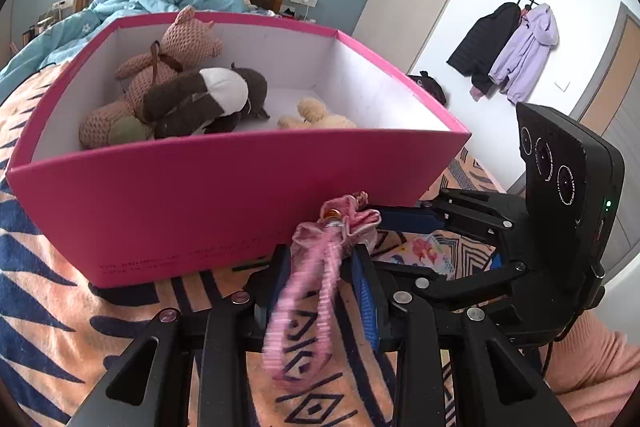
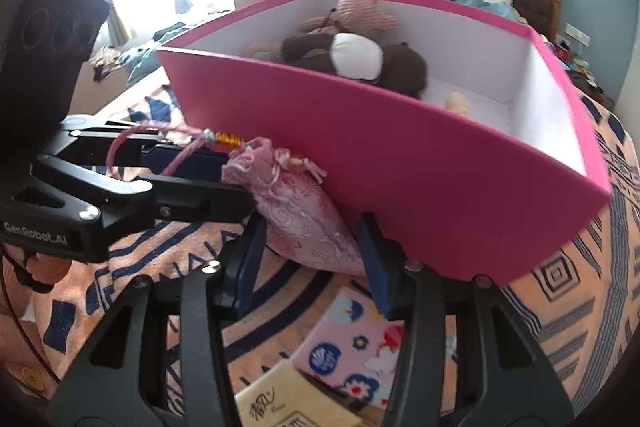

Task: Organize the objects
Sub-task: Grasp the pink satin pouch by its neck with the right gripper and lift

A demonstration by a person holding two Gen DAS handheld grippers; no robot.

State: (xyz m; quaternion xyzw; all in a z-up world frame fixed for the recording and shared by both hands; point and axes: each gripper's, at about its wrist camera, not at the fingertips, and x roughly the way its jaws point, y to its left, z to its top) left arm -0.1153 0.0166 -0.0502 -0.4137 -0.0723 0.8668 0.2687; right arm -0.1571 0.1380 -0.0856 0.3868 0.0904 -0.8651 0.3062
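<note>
A pink sachet pouch (image 2: 304,215) with a pink cord loop (image 1: 308,311) sits between both grippers, just in front of the pink box (image 1: 224,195). My left gripper (image 1: 322,259) is shut on the pouch's gathered neck (image 1: 340,227). My right gripper (image 2: 310,251) has its blue pads on either side of the pouch's body and holds it. The box (image 2: 440,163) holds a knitted pink bear (image 1: 176,51), a brown and white plush (image 1: 208,99) and a small cream plush (image 1: 316,115).
The box stands on an orange and navy patterned blanket (image 1: 60,307) on a bed. A floral pink packet (image 2: 352,343) and a cream packet (image 2: 276,403) lie below my right gripper. Coats (image 1: 516,51) hang on the far wall.
</note>
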